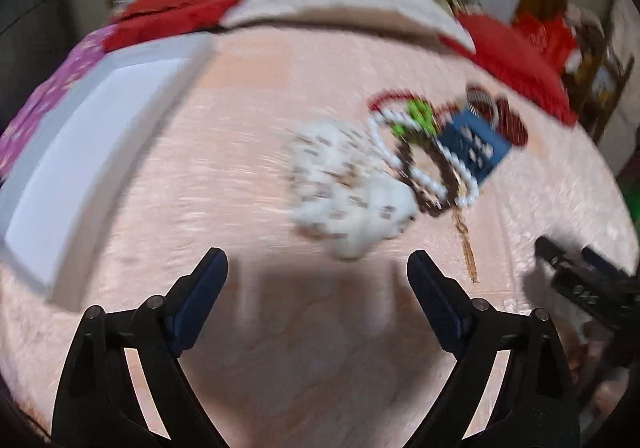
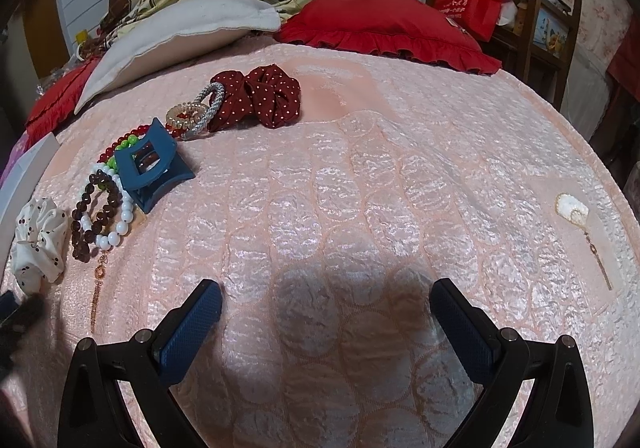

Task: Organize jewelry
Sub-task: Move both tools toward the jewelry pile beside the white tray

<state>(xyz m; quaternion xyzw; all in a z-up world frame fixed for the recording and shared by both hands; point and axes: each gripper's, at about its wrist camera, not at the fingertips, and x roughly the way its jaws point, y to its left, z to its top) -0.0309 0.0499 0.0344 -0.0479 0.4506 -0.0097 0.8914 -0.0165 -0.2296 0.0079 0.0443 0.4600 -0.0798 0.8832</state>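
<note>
Both tools hover empty over a pink quilted bed [image 2: 360, 188], fingers spread wide. The left tool [image 1: 317, 280] points at a white spotted scrunchie [image 1: 352, 192] just ahead; its view is motion-blurred. Beyond lie bead bracelets [image 2: 100, 208], a blue claw clip [image 2: 150, 168] and a red dotted scrunchie [image 2: 260, 100], bunched together. A shell earring [image 2: 572, 210] sits well apart, right of the right tool [image 2: 326, 316]. A white tray [image 1: 80, 152] waits at left. Sorting looks barely begun; the next move needs a pinch on one piece
</note>
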